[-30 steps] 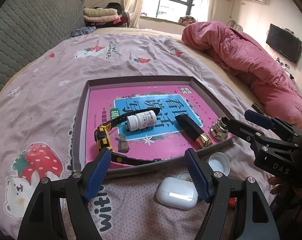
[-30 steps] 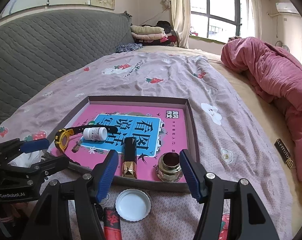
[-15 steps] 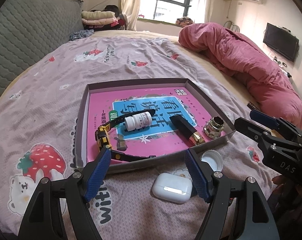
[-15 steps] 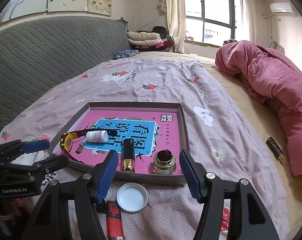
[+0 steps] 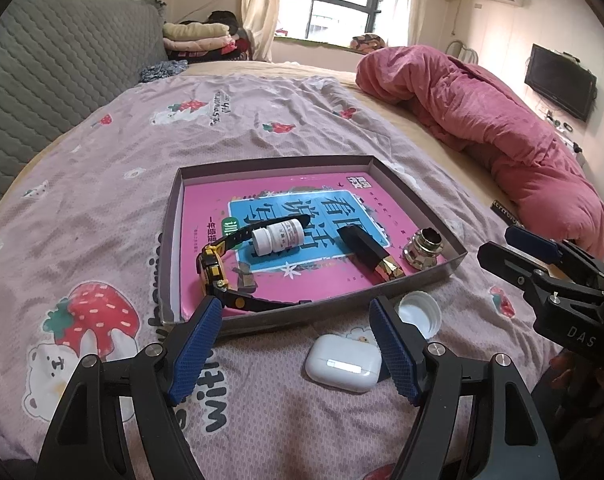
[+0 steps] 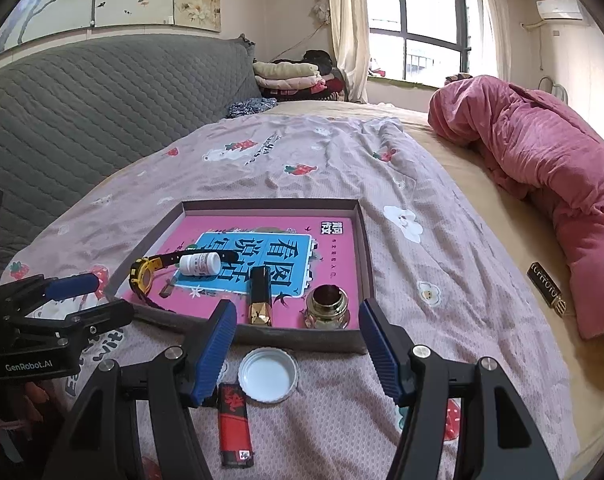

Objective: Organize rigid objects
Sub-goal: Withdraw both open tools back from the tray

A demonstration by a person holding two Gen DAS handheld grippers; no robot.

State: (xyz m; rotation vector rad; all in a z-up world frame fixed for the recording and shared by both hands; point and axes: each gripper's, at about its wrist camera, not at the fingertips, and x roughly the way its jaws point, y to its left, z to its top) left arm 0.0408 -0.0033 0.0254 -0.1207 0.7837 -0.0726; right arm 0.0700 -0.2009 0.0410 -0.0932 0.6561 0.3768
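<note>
Both claws, left (image 5: 294,344) and right (image 6: 298,344), gape empty above bed. Tray (image 6: 363,240) already collects watch (image 5: 214,268), pill bottle (image 5: 278,236); earbud case (image 5: 343,362), white cap (image 6: 268,375), lighter (image 6: 234,424) lie outside its near wall, likely pending

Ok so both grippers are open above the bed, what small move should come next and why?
Probably lower the open right gripper onto the white plastic bottle cap lying just below its fingers. The cap sits on the bedsheet outside the shallow grey tray, like the white earbud case and red lighter, while the watch, pill bottle and others already lie inside.
</note>
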